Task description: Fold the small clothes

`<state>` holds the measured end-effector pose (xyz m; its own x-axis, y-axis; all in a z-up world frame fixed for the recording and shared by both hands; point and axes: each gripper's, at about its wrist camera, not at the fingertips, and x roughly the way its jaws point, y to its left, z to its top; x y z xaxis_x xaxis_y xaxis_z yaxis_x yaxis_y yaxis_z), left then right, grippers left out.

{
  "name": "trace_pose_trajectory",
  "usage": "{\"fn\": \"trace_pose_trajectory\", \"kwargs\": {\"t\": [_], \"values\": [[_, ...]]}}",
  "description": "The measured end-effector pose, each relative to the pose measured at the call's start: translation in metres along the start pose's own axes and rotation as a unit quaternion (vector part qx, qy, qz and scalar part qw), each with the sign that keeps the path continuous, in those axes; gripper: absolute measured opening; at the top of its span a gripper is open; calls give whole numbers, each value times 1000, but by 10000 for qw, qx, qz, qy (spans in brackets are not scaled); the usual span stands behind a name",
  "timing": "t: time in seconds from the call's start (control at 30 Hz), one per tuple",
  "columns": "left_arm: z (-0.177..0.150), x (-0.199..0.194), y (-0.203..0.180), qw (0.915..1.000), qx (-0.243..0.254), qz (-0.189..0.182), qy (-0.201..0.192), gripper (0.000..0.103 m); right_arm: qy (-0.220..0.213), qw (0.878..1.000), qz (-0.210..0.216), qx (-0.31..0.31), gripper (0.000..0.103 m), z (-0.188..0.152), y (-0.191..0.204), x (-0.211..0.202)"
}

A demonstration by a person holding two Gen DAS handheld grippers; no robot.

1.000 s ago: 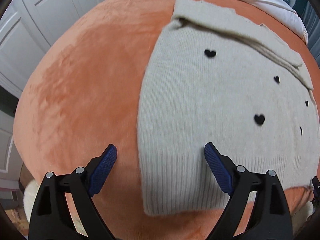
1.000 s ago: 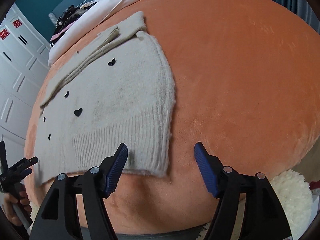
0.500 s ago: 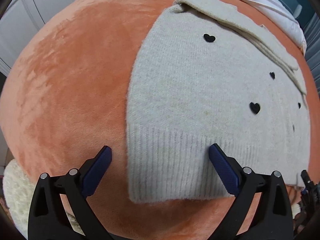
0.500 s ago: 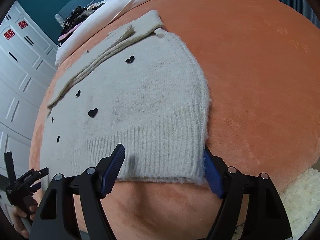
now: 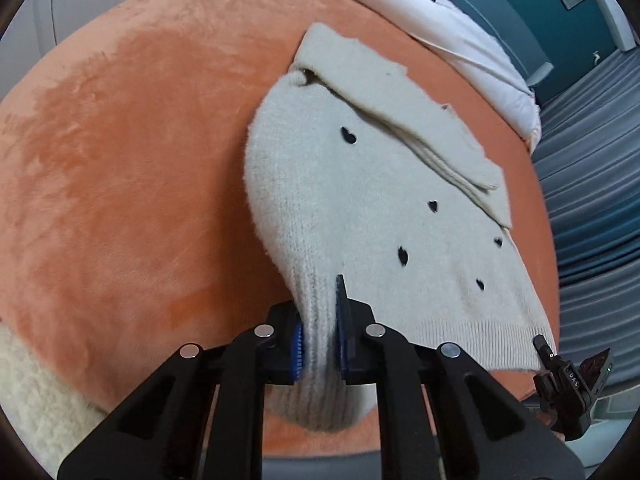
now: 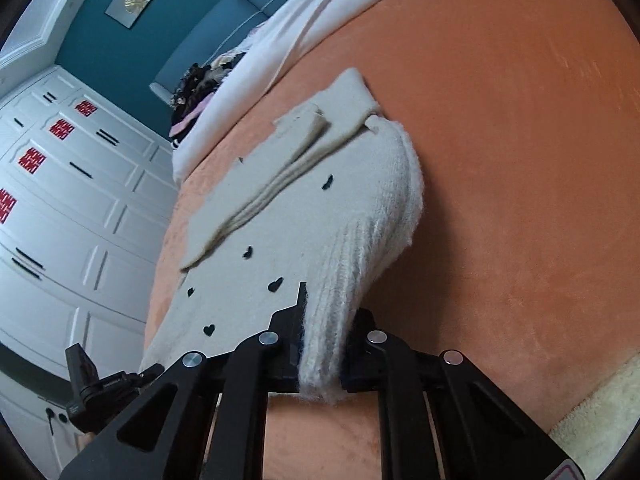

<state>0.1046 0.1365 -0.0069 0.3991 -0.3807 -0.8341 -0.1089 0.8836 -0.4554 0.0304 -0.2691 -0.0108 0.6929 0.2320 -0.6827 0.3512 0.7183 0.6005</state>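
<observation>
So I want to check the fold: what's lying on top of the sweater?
On the sweater lies a folded sleeve, laid across its far end. Both hem corners are pinched, one in the left gripper, one in the right gripper. What the sleeve covers cannot be seen.

**Item count**

One sweater (image 5: pixel 360 208) lying ahead of the claws, five black hearts (image 5: pixel 348 135) visible on it. Two claws: left (image 5: pixel 320 344), right (image 6: pixel 322 354). One orange blanket (image 5: pixel 120 160) beneath them. One white sheet (image 5: pixel 460 40) beyond.
</observation>
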Motion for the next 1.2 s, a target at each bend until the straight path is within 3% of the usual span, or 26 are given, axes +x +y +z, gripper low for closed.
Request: {"fn": "trace_pose_trajectory", "kwargs": {"t": [0.13, 0.23, 0.4, 0.5, 0.57, 0.67, 0.73, 0.8, 0.83, 0.87, 0.9, 0.93, 0.97, 1.03, 1.07, 1.13, 1.2], "values": [[-36, -34, 1, 9996, 234, 16, 181, 11, 276, 9984, 18, -497, 10, -12, 7, -41], [-76, -49, 12, 9975, 486, 129, 494, 11, 813, 9923, -122, -925, 10, -35, 1, -69], [-156, -66, 35, 9900, 499, 214, 1301, 11, 2055, 9699, -322, -1263, 10, -103, -21, -107], [-176, -96, 40, 9870, 446, 163, 1534, 11, 2457, 9596, -128, -1367, 10, -130, -16, -140], [-158, -121, 35, 9905, 434, 94, 1300, 11, 2297, 9624, 101, -1444, 10, -125, -2, -158], [-87, -137, 12, 9968, 574, -186, 528, 11, 1290, 9785, 626, -1479, 10, -70, 27, -175], [-34, -129, -10, 9963, 797, -286, -108, 13, 564, 9827, 1057, -1411, 10, -19, 38, -163], [9, -107, -25, 9946, 861, -220, -535, 17, 123, 9844, 1309, -1167, 13, 19, 35, -129], [31, -85, -31, 9934, 854, -200, -738, 21, -84, 9869, 1229, -1038, 18, 34, 33, -107], [46, -67, -32, 9924, 808, -125, -921, 27, -317, 9903, 1000, -913, 36, 46, 28, -85], [54, -48, -31, 9915, 732, 82, -1072, 41, -573, 9938, 564, -770, 60, 54, 22, -60], [62, -27, -25, 9918, 593, 362, -1071, 51, -758, 9954, 22, -583, 64, 57, 16, -39], [65, -10, -16, 9934, 452, 457, -953, 51, -794, 9960, -270, -300, 64, 57, 9, -23], [57, 6, 4, 9956, 215, 528, -742, 52, -734, 9971, -112, 142, 64, 50, -5, -9], [50, 6, 12, 9961, 139, 485, -725, 61, -784, 9966, -126, 228, 64, 44, -9, -9], [37, 10, 26, 9960, 20, 472, -758, 73, -837, 9958, -373, -23, 65, 33, -10, -8], [27, 13, 28, 9955, 122, 578, -746, 73, -677, 9942, -734, -394, 67, 30, -8, 2]]}}
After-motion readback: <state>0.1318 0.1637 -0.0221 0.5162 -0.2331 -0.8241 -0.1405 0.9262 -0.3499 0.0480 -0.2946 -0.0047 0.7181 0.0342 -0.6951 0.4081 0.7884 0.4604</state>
